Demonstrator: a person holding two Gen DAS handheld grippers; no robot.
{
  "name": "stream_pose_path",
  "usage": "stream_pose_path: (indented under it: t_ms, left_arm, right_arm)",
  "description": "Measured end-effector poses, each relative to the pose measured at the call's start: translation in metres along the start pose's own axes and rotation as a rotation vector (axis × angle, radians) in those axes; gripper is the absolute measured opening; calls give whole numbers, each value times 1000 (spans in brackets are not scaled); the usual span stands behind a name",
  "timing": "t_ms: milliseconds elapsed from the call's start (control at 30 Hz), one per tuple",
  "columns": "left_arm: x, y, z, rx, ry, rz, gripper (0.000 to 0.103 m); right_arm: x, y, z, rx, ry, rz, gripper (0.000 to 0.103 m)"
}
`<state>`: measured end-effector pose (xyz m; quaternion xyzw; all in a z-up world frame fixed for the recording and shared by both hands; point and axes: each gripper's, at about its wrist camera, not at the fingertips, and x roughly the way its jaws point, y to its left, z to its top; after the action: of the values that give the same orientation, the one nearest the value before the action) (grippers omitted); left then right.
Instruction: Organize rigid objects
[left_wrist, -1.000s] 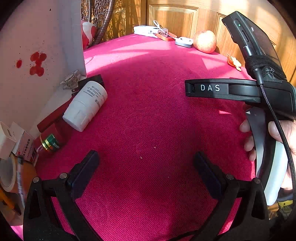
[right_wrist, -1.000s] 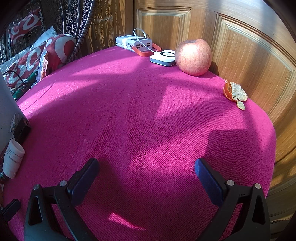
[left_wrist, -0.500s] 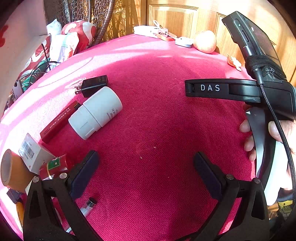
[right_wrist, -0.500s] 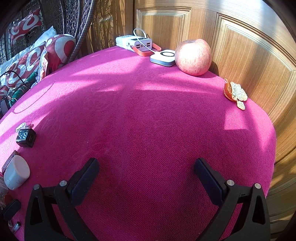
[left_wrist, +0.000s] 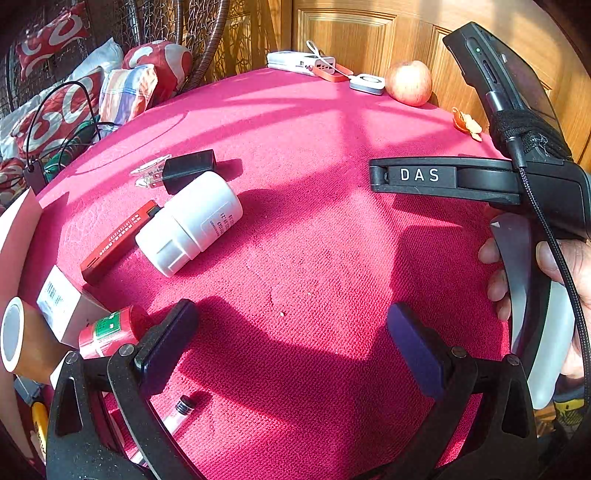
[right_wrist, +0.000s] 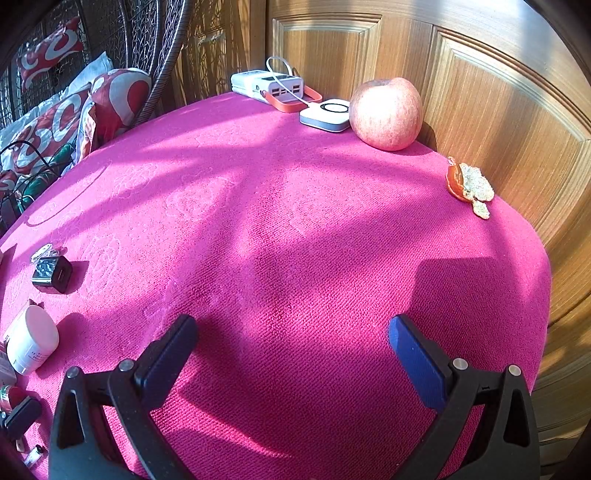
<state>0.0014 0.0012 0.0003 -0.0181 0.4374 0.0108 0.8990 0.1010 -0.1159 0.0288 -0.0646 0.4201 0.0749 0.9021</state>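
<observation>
Nearest: left gripper and right gripper, both spread wide, empty, above the pink counter. Beyond, at left: red can, white bottle on its side, touching black charger. Farthest: apple.

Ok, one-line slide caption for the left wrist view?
Open left gripper hovers over pink tablecloth near a toppled white bottle, black charger and red box.
</observation>
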Motion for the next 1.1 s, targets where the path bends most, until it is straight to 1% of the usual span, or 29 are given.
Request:
stream_pose_path:
  t_ms: [900, 933, 1000, 1033, 1067, 1100]
  left_arm:
    - [-2, -1, -2, -2, 1, 0, 103]
    - [-5, -1, -3, -3, 11, -14, 103]
    - [-20, 2, -7, -42, 14, -91, 103]
    - [-33, 6, -8, -64, -4, -129, 103]
    - [-52, 12, -8, -74, -46, -144, 103]
    - [-71, 20, -9, -86, -90, -135, 103]
  right_arm:
    - [0, -1, 0, 0, -1, 1, 103]
    - [0, -1, 0, 1, -1, 1, 103]
    - [0, -1, -1, 6, -3, 8, 103]
    - [-1, -3, -1, 13, -6, 17, 103]
    - [-3, -6, -1, 26, -16, 41, 103]
    - [-7, -11, -2, 44, -37, 86, 103]
